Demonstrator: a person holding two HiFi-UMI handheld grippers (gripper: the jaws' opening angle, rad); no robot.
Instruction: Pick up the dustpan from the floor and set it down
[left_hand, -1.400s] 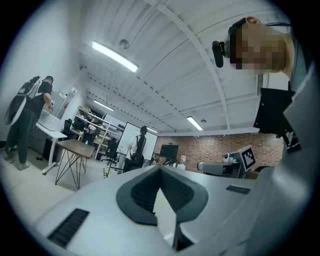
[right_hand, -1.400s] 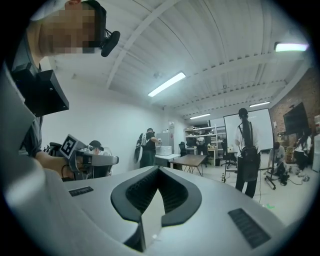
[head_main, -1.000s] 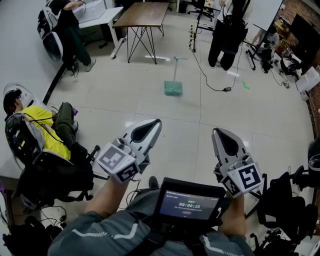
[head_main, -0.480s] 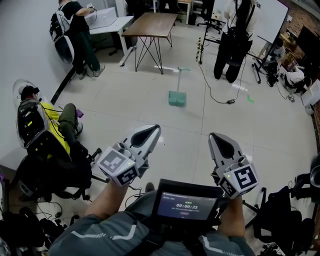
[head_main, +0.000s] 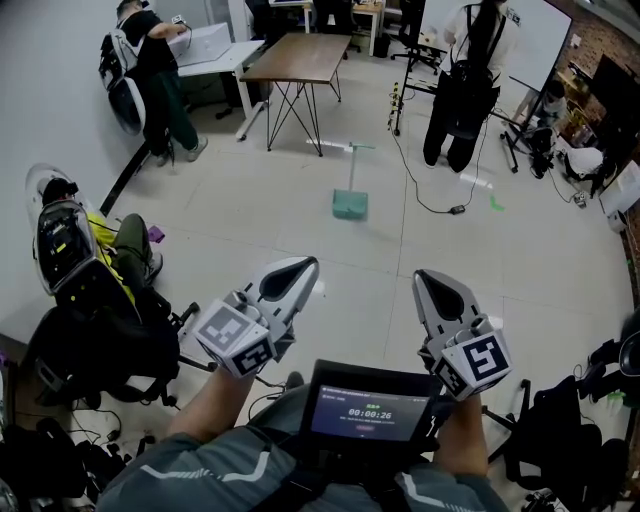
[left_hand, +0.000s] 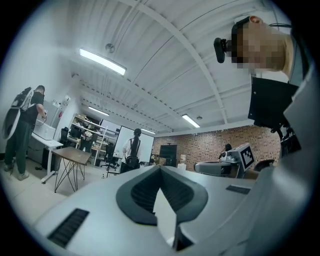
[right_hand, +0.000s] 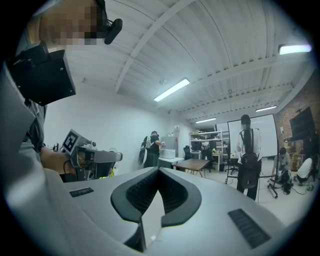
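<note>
**Both grippers empty, dustpan far off on the floor**

In the head view the green dustpan (head_main: 349, 205) stands on the pale tiled floor (head_main: 250, 200) in the upper middle of the frame. Its thin handle rises upright from the pan. It is well apart from both grippers, and bare floor lies between them.

The left gripper (head_main: 293, 270) sits at the lower left of centre and the right gripper (head_main: 436, 284) at the lower right of centre. Both point up the frame toward the open floor. In each gripper view the dark ribbed pads meet at the tip, so both pairs of jaws are together with nothing between them. Each gripper carries its marker cube at the near end. Between the person's forearms, at the bottom centre, a small screen (head_main: 368, 410) shows lit digits.

A wooden worktop (head_main: 300, 55) on thin black legs stands beyond the dustpan, at the top of the frame. One person (head_main: 152, 65) stands at the upper left beside a white desk (head_main: 215, 45), and another (head_main: 463, 75) stands at the upper right with their back turned. A third person (head_main: 115, 250) sits low at the left edge. A black cable (head_main: 420, 175) runs across the floor to the right of the dustpan.
</note>
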